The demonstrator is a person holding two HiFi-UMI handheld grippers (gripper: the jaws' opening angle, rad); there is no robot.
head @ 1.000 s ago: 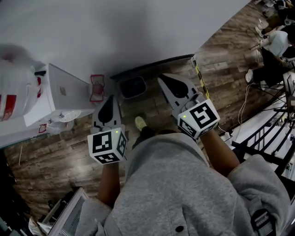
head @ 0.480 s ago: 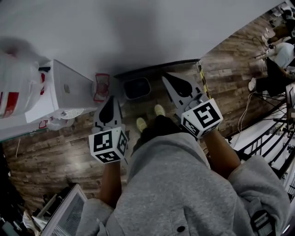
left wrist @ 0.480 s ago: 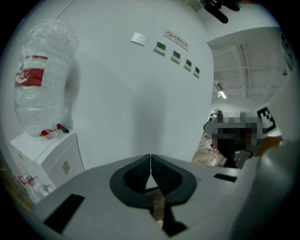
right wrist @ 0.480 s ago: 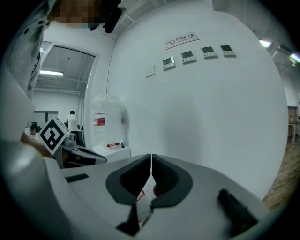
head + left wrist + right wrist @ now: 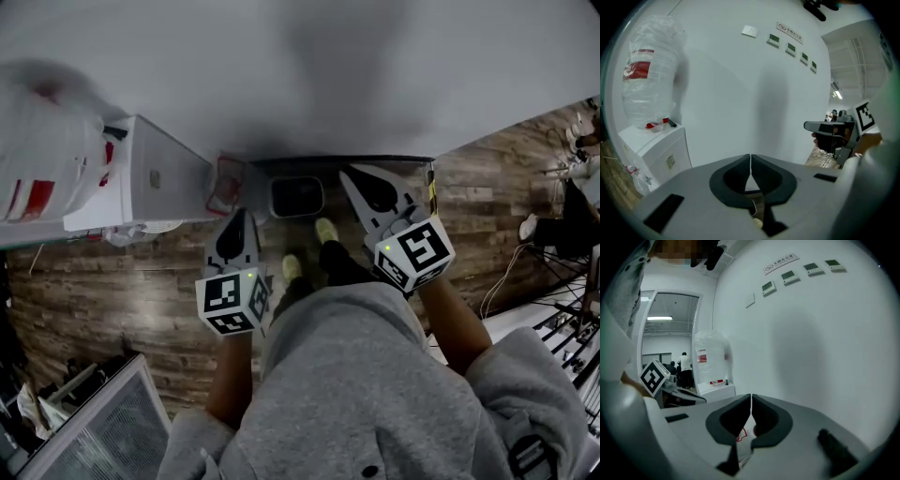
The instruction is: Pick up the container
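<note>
A dark, open-topped container (image 5: 297, 195) stands on the wood floor against the white wall, seen only in the head view. My left gripper (image 5: 236, 219) is held above the floor to the container's lower left, its jaws shut and empty. My right gripper (image 5: 353, 173) hovers just right of the container, also shut with nothing in it. In the left gripper view the jaws (image 5: 750, 161) meet tip to tip and point at the wall. The right gripper view shows the same: its jaws (image 5: 751, 401) are closed together.
A white cabinet (image 5: 150, 183) stands to the left with a clear plastic-wrapped bottle (image 5: 42, 159) on top. A small red wire frame (image 5: 225, 185) sits between cabinet and container. The person's shoes (image 5: 325, 230) are on the floor below the container. A metal rack (image 5: 94, 436) is at lower left.
The person has stepped toward the wall; the container now lies closer, between the two grippers. Both grippers stay shut and empty.
</note>
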